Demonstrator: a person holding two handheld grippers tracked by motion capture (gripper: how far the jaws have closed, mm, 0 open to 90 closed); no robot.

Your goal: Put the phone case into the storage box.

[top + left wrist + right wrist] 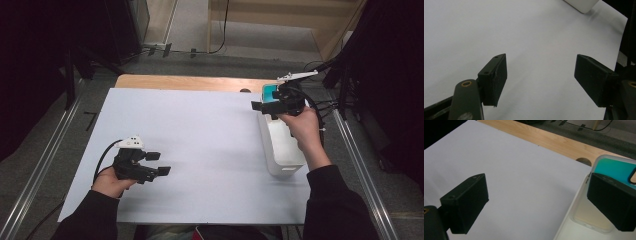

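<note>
teal thing (270,91) lies in the far end of a white tray (282,150), which sits along the right edge of the white sheet (200,150), near its far right corner. in the right gripper view the teal thing (614,168) shows as a flat teal face inside a clear, rounded rim; what it is i cannot tell. a thin black loop lies on it at the right margin of that view.

right gripper (262,106) hangs over the far end of the tray, held by the right hand (302,125). its jaws stand wide apart, nothing between the pads; one jaw is over the bare sheet, the other over the tray edge just beside the teal thing. not touching it as far as can be seen.

left gripper (157,163) is near the left part of the sheet, toward the near edge, well apart from the tray, held by the left hand (110,182). jaws apart, bare sheet between them, nothing held.

sheet covers a wooden table (190,81); a strip of wood shows along the far edge, with a round hole (583,161) just beyond the tray's far end.
</note>
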